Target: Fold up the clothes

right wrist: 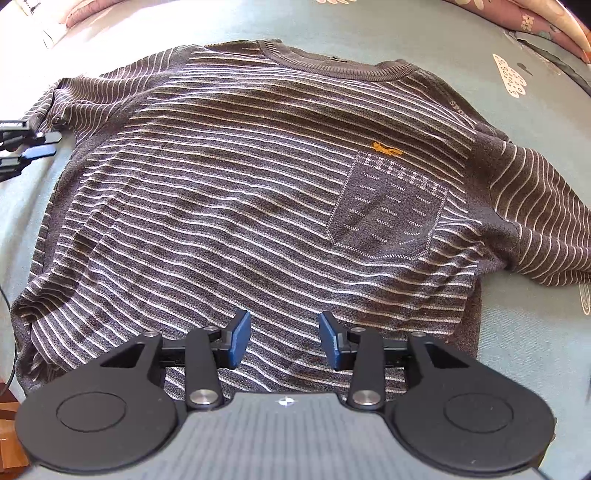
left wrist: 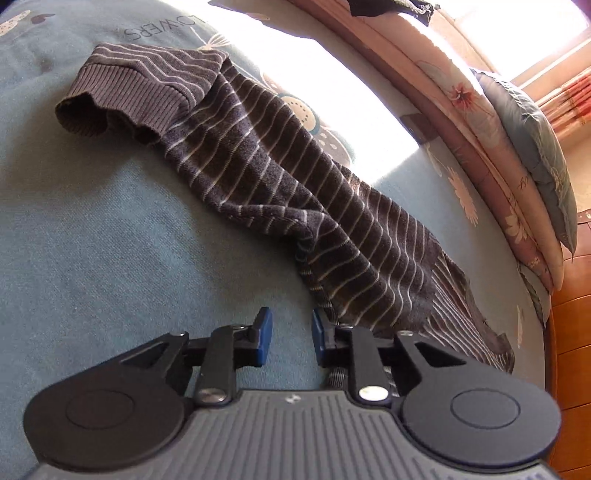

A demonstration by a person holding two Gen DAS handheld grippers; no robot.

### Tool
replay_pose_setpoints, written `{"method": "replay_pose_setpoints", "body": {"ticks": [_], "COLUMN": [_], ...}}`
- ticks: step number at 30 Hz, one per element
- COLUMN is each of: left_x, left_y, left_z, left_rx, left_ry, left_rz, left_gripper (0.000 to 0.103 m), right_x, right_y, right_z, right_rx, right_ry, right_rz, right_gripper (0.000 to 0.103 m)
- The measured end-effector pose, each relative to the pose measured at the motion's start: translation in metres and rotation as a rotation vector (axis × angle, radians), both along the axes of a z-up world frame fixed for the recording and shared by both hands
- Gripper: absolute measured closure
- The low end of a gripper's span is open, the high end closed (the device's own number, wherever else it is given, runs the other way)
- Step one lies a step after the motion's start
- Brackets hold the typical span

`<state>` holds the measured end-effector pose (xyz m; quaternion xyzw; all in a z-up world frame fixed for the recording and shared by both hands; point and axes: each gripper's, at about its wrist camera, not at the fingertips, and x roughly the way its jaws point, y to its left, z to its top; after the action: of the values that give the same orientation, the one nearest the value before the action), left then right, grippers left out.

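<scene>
A dark grey sweater with thin pale stripes (right wrist: 240, 184) lies spread face up on a blue-green bedsheet (right wrist: 517, 350), with its ribbed collar (right wrist: 332, 62) far from me and a chest pocket (right wrist: 388, 206) under a small orange logo. My right gripper (right wrist: 284, 339) hovers open over the lower body, nothing between its blue pads. In the left wrist view one long sleeve (left wrist: 258, 166) stretches away to its ribbed cuff (left wrist: 122, 103). My left gripper (left wrist: 291, 339) stands slightly open and empty over the sheet, its right finger just beside the sleeve's near end. The left gripper (right wrist: 33, 146) also shows beside the sweater's left shoulder.
Folded floral quilts and a pillow (left wrist: 498, 147) are stacked along the bed's right side, with a wooden frame (left wrist: 569, 332) beyond. A dark cloth (left wrist: 391, 9) hangs at the top. Bright sun falls on the sheet (left wrist: 332, 92). The other sleeve (right wrist: 535, 206) trails off right.
</scene>
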<state>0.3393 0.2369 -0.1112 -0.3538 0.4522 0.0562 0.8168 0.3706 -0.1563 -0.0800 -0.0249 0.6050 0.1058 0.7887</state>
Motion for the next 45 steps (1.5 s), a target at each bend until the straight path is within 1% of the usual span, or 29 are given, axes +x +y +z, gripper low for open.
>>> {"method": "replay_pose_setpoints", "body": {"ticks": [1,4,8,11,14,15,16,17,18,21,22,24,26,27,28,29,30,31,32,35,38,40,41,43,45], "left_x": [-0.010,-0.042,-0.080,-0.099,-0.117,-0.123,-0.130,-0.136,-0.142,-0.158,-0.163,-0.168,-0.169,-0.168,-0.167,-0.165,-0.164,-0.163,-0.163,-0.164,-0.164,-0.160,-0.157,-0.154,-0.153], "left_y": [-0.005,-0.023,-0.046,-0.062,-0.079,-0.085,-0.090,-0.095,-0.099,-0.106,-0.109,-0.115,-0.119,-0.119,-0.118,-0.117,-0.116,-0.116,-0.113,-0.098,-0.074,-0.054,-0.045,-0.033,-0.029], "left_z": [0.002,0.008,0.016,0.024,0.037,0.041,0.045,0.047,0.046,0.037,0.032,0.023,0.014,0.009,0.004,-0.001,-0.003,-0.002,0.001,0.015,0.032,0.036,0.035,0.030,0.031], "left_rx": [-0.001,0.010,0.027,0.073,0.122,0.127,0.122,0.100,0.059,-0.051,-0.070,-0.063,-0.039,-0.042,-0.053,-0.063,-0.065,-0.059,-0.050,-0.011,0.097,0.183,0.204,0.188,0.116], "left_ry": [0.010,0.048,0.090,0.114,0.113,0.114,0.122,0.138,0.161,0.246,0.267,0.294,0.322,0.338,0.358,0.378,0.383,0.372,0.365,0.359,0.362,0.380,0.392,0.396,0.361], "left_rz": [-0.018,-0.058,-0.117,-0.200,-0.329,-0.367,-0.401,-0.423,-0.433,-0.413,-0.396,-0.350,-0.312,-0.295,-0.276,-0.257,-0.252,-0.260,-0.264,-0.266,-0.286,-0.271,-0.259,-0.235,-0.226], "left_gripper": [0.080,0.074,0.073,0.073,0.073,0.071,0.068,0.064,0.061,0.058,0.058,0.058,0.058,0.056,0.059,0.060,0.073,0.087,0.096,0.096,0.096,0.098,0.098,0.098,0.097], "right_x": [-0.001,-0.004,-0.009,-0.014,-0.020,-0.022,-0.024,-0.026,-0.029,-0.035,-0.037,-0.040,-0.044,-0.045,-0.046,-0.047,-0.048,-0.049,-0.050,-0.054,-0.060,-0.065,-0.068,-0.073,-0.079], "right_y": [-0.002,-0.004,-0.002,0.001,0.000,-0.001,-0.001,-0.001,-0.001,-0.001,-0.001,-0.003,-0.006,-0.007,-0.009,-0.010,-0.012,-0.014,-0.016,-0.023,-0.038,-0.050,-0.055,-0.069,-0.083], "right_z": [-0.001,-0.001,0.003,0.007,0.011,0.012,0.013,0.014,0.014,0.014,0.014,0.015,0.015,0.015,0.015,0.015,0.015,0.015,0.015,0.018,0.020,0.020,0.019,0.018,0.015], "right_rx": [0.003,0.011,0.021,0.015,0.012,0.010,0.009,0.009,0.008,0.009,0.011,0.017,0.021,0.020,0.017,0.013,0.008,0.005,0.001,-0.017,-0.046,-0.063,-0.072,-0.084,-0.094], "right_ry": [0.003,0.004,-0.007,-0.017,-0.024,-0.025,-0.027,-0.028,-0.027,-0.025,-0.024,-0.024,-0.026,-0.026,-0.025,-0.025,-0.025,-0.025,-0.027,-0.034,-0.033,-0.027,-0.024,-0.010,0.006], "right_rz": [-0.007,-0.019,-0.004,0.019,0.020,0.019,0.018,0.017,0.016,0.012,0.009,-0.003,-0.018,-0.023,-0.027,-0.030,-0.033,-0.036,-0.037,-0.044,-0.079,-0.102,-0.113,-0.142,-0.172], "right_gripper": [0.057,0.057,0.057,0.057,0.055,0.054,0.054,0.054,0.054,0.054,0.053,0.053,0.053,0.053,0.052,0.052,0.052,0.052,0.052,0.052,0.052,0.051,0.051,0.051,0.051]}}
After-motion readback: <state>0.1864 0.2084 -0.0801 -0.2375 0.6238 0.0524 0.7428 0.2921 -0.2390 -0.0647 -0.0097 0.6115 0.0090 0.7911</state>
